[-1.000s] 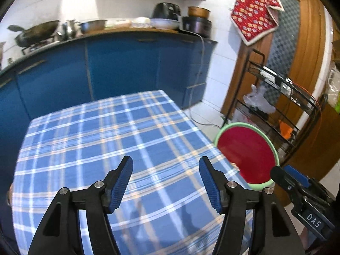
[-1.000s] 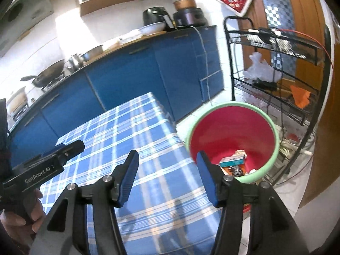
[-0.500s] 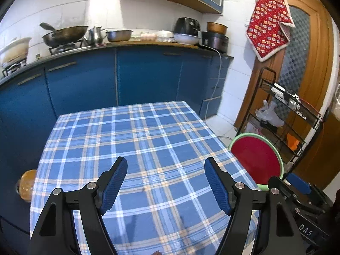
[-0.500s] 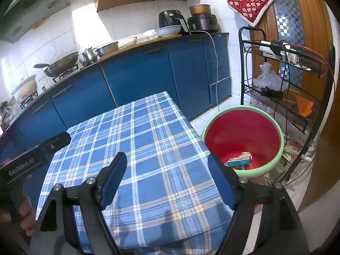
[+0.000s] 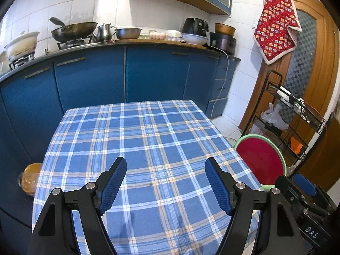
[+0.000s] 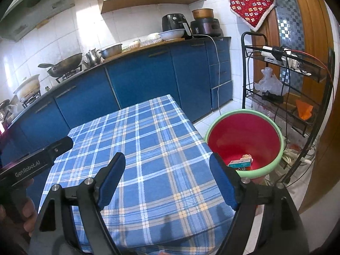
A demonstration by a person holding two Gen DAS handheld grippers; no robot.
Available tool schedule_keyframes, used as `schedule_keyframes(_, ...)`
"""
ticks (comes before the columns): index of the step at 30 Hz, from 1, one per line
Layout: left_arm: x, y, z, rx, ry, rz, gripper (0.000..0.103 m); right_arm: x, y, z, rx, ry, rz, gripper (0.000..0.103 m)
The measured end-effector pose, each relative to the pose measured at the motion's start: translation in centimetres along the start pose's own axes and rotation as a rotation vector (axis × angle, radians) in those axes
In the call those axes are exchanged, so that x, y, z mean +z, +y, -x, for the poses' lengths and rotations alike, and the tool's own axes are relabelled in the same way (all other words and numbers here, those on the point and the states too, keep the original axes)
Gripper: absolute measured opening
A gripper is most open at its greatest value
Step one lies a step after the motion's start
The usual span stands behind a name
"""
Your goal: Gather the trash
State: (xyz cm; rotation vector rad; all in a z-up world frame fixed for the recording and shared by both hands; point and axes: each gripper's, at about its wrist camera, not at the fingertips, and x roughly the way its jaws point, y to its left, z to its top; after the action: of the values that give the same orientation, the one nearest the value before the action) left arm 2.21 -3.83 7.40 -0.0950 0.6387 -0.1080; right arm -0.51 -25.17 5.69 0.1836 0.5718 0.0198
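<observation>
A red bin with a green rim (image 6: 244, 136) stands on the floor by the table's right edge, also in the left wrist view (image 5: 259, 157). At its bottom lie a teal and orange box (image 6: 240, 164) and a crumpled scrap (image 6: 247, 156). The table's blue checked cloth (image 5: 138, 138) carries nothing that I can see. My left gripper (image 5: 165, 161) hovers open over the near part of the cloth with nothing between its pads. My right gripper (image 6: 166, 156) is open too, over the table's near right corner beside the bin.
A black wire rack (image 6: 286, 74) with a plastic bag and cables stands behind the bin, in front of a wooden door. Blue kitchen cabinets (image 5: 148, 74) run along the far side. An amber jar (image 5: 30, 179) sits on the floor left of the table.
Both grippers have drawn back from the table and bin and risen slightly, so more of the cloth shows. The jaws of both have spread wider.
</observation>
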Motion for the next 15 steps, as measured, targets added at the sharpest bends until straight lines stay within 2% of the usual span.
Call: schedule_keyframes(15, -0.25, 0.18, -0.11, -0.002, -0.001, 0.007, 0.077, -0.02, -0.09, -0.13, 0.002, 0.006, -0.004, 0.081)
